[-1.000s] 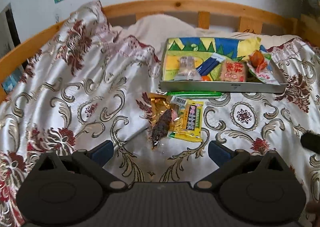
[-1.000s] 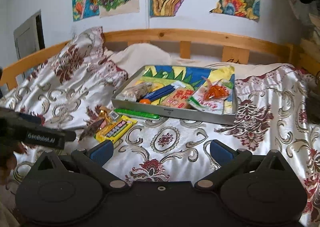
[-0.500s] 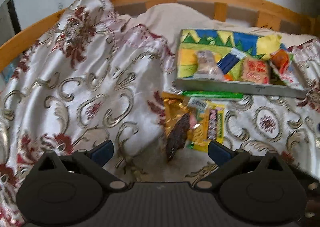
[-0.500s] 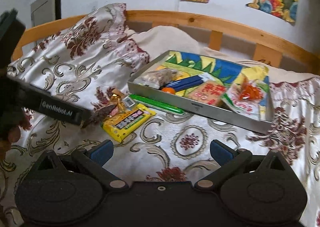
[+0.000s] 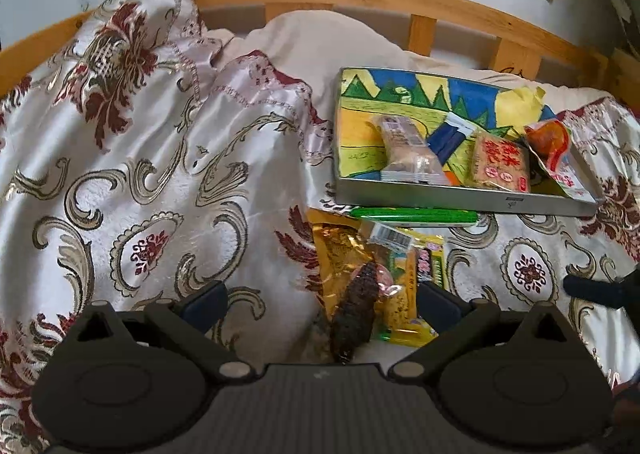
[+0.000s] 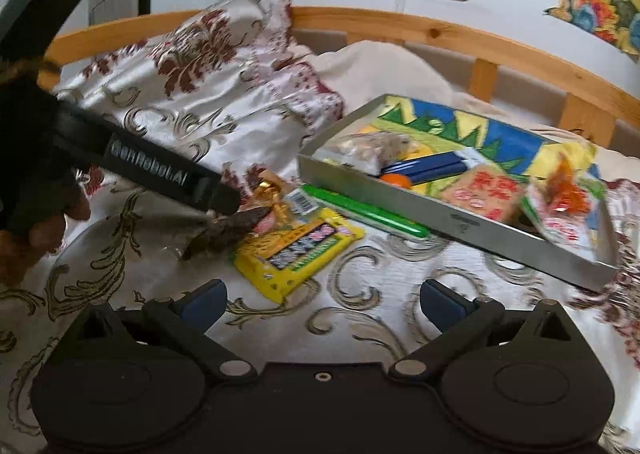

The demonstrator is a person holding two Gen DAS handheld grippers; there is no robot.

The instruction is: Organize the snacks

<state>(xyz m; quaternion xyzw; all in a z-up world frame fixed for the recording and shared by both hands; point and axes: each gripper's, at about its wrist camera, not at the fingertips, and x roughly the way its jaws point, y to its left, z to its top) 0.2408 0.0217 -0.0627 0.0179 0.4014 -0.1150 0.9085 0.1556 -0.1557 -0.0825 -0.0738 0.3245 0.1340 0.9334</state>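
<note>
Pickup step: left gripper [image 5: 320, 300] spread wide around the dark snack [image 5: 354, 310], beside the tray [image 5: 460, 200]. Right gripper [image 6: 323, 300] spread wide, empty. Next, I judge: close, lift, tray it.

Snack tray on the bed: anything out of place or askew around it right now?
Yes. Three snacks lie outside the tray on the bedspread: a green stick pack along its front wall, a yellow packet, and a dark snack in clear wrap lying partly over the yellow one. Inside, the orange-red packet overhangs the right corner.
</note>
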